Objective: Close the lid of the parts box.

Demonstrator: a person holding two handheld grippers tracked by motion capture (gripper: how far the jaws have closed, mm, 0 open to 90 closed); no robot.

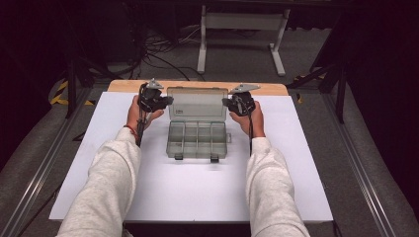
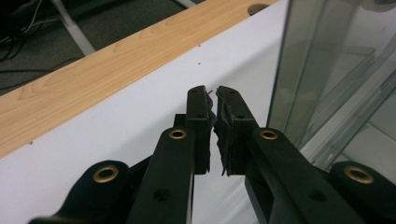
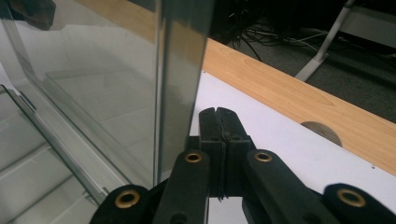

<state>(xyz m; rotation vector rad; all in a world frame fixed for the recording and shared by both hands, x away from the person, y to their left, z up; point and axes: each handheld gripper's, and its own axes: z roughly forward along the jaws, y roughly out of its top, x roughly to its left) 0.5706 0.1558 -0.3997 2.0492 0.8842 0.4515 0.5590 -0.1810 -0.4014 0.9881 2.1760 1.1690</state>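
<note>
A clear plastic organiser box stands open mid-table, its lid point(image 1: 197, 103) upright behind the divided tray point(image 1: 197, 140), whose compartments look bare. My left gripper point(image 1: 169, 100) sits at the lid's left edge, raised off the table. Its jaws point(image 2: 215, 95) are all but together with nothing between them, and the lid point(image 2: 327, 70) stands just to their right. My right gripper point(image 1: 225, 102) sits at the lid's right edge, jaws point(image 3: 218, 114) pressed together and empty, with the lid's edge point(image 3: 177, 70) close on their left. I cannot tell whether either gripper touches the lid.
The white table top point(image 1: 123, 163) spreads around the box, with a wooden strip point(image 1: 128, 85) along its far edge. Two dark latches point(image 1: 178, 157) hang at the tray's front. Beyond the table are cables point(image 1: 158, 49) on the floor and a white frame leg point(image 1: 201, 44).
</note>
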